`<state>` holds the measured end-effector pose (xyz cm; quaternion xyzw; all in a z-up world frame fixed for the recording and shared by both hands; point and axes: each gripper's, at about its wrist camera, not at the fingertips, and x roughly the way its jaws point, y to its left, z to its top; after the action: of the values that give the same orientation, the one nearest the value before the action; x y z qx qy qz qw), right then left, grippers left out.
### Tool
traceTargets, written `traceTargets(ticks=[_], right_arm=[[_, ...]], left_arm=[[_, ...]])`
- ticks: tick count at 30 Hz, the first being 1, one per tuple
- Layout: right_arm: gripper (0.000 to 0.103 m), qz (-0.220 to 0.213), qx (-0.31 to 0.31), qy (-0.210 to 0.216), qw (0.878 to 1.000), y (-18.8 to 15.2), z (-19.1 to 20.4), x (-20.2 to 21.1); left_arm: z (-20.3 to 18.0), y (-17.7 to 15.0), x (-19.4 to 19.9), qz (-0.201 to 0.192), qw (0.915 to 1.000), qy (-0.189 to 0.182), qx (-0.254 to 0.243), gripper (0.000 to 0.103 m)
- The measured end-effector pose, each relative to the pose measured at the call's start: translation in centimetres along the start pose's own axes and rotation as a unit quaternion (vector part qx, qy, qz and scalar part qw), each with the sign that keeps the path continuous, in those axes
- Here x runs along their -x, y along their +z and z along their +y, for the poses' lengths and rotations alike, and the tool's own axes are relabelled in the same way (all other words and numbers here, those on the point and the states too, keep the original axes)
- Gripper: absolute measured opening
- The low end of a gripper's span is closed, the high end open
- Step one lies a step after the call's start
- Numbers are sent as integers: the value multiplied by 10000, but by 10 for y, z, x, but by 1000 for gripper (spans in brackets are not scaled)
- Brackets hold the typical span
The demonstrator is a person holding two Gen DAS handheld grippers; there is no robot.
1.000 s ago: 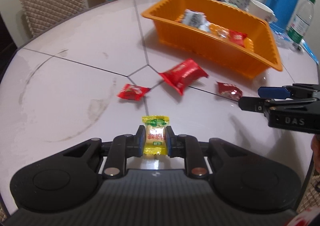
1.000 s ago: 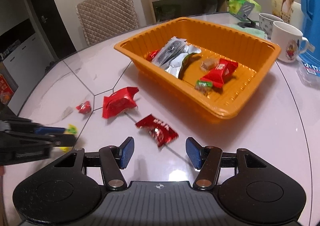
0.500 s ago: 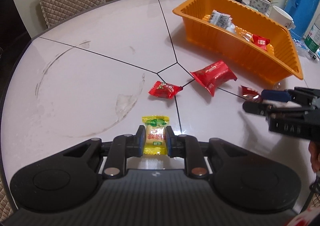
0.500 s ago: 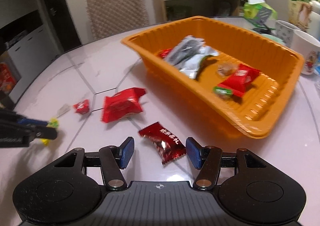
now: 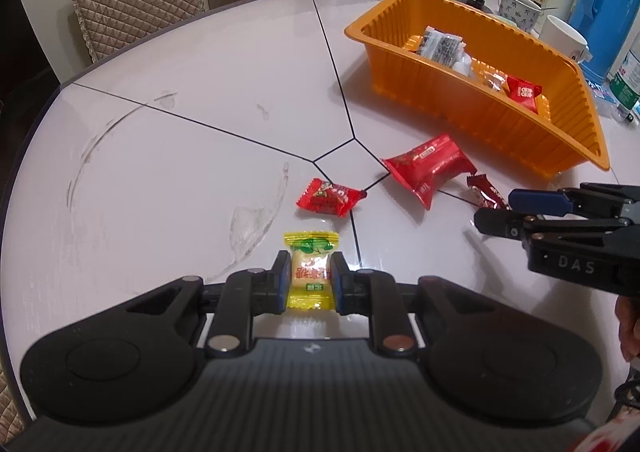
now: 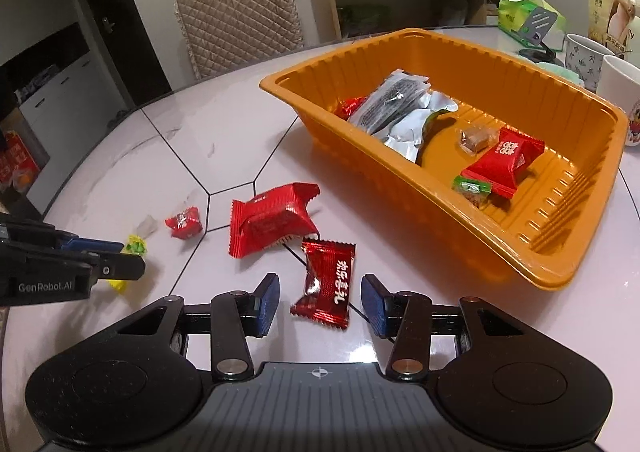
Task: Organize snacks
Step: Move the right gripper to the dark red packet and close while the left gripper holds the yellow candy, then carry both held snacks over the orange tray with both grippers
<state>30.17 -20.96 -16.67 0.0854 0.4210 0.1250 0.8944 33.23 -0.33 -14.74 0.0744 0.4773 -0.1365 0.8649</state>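
Four loose sweets (image 6: 325, 281), one orange tray (image 6: 520, 252), two mugs (image 5: 564, 37)

Left claw (image 5: 310, 278) clamps yellow candy (image 5: 310, 270); orange tray (image 5: 496, 120) beyond.

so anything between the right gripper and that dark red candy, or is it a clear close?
Nothing visible in the way. The dark red candy lies flat on the table between the right gripper pads, which are closing but not yet touching it. The larger red packet sits just beyond, outside the gap.
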Motion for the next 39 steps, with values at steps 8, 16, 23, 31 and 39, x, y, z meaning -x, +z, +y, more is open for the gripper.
traceTargets(ticks=[8,16,23,31,39], right_arm=[[28,-1,67,-328,9994,-1,10,-5],[24,105,316,-409,9986,-1,15,-7],[24,157,231,-325,9991,1,17,5],[24,43,125,-178,9998,12,17,30],[24,-211,-30,-139,9997,26,9,64]], left_arm=[[-1,5,3,-65,10000,-28,-13,19],[-6,4,7,-76,9999,-58,-96,19],[-6,9,16,-151,9998,-53,-118,19],[-10,22,30,-325,9992,-138,-186,19],[-29,50,46,-619,9963,-398,-435,19]])
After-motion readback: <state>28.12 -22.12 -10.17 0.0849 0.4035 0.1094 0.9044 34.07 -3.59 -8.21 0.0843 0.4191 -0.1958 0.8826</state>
